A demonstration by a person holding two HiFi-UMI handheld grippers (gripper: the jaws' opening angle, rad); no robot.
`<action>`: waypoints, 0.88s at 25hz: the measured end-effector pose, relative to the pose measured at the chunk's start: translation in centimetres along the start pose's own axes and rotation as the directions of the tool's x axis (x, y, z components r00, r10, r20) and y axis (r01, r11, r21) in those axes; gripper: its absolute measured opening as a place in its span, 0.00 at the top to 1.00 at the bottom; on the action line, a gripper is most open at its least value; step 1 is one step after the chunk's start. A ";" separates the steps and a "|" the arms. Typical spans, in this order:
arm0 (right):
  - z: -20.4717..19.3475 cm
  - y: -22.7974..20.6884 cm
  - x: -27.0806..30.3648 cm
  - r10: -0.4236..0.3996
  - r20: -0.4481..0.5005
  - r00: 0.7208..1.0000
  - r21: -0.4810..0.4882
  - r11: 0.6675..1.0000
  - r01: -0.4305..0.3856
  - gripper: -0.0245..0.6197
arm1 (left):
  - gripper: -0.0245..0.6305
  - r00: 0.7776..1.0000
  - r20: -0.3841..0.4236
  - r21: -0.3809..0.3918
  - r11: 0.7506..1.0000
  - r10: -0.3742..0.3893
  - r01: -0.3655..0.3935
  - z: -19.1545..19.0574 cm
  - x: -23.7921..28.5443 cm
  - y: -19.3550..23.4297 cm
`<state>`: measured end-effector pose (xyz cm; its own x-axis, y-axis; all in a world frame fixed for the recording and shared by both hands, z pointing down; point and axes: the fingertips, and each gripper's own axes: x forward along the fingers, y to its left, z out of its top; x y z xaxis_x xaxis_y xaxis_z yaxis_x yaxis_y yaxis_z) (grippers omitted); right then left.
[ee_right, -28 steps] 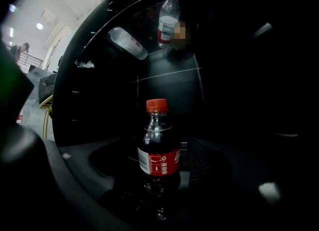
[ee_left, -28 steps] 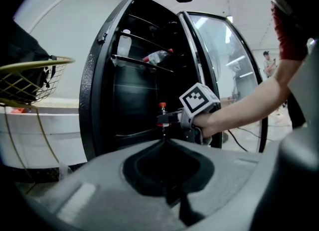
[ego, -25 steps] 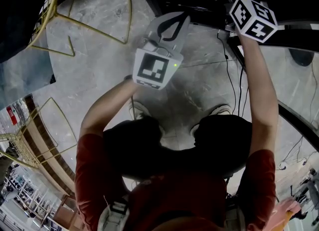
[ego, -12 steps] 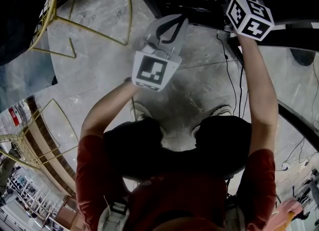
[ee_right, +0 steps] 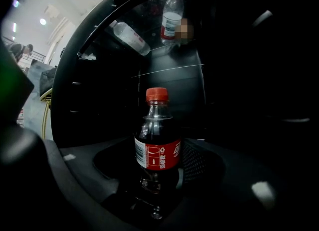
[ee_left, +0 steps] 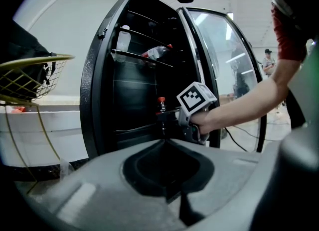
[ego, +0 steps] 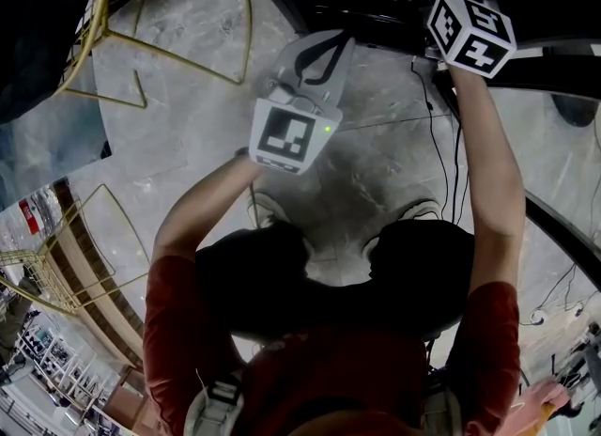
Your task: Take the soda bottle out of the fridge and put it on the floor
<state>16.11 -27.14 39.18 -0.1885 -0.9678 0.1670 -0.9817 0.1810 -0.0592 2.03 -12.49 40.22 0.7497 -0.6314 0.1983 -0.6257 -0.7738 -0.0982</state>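
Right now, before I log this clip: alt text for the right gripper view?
A soda bottle with a red cap and label stands upright, gripped by the right gripper inside a dark fridge. Higher up are an upright clear bottle and a lying clear bottle.

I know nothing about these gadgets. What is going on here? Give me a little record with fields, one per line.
Setting: fridge, door open
Soda bottle: upright, red cap, dark drink, inside the fridge
Right gripper: jaws closed on the bottle's lower part
Left gripper: jaws together, holding nothing, outside the fridge
Upper shelf: clear bottles
Floor: pale stone, soda bottle not yet on it
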 end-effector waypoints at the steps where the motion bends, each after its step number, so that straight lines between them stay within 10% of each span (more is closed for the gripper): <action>1: 0.0 0.0 0.0 0.000 0.002 1.000 0.000 1.000 0.000 0.52 | 0.96 1.000 0.000 -0.001 1.000 0.001 -0.001 0.0 0.0 0.0; 22: 0.4 1.1 -1.6 0.011 0.015 1.000 0.080 0.997 -0.012 0.53 | 0.96 1.000 -0.007 -0.026 0.999 0.025 -0.025 0.3 -1.2 0.6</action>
<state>15.32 -25.48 38.48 -0.1985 -0.9684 0.1511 -0.9741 0.1779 -0.1395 0.85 -12.18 39.68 0.7323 -0.6501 0.2025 -0.6498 -0.7561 -0.0778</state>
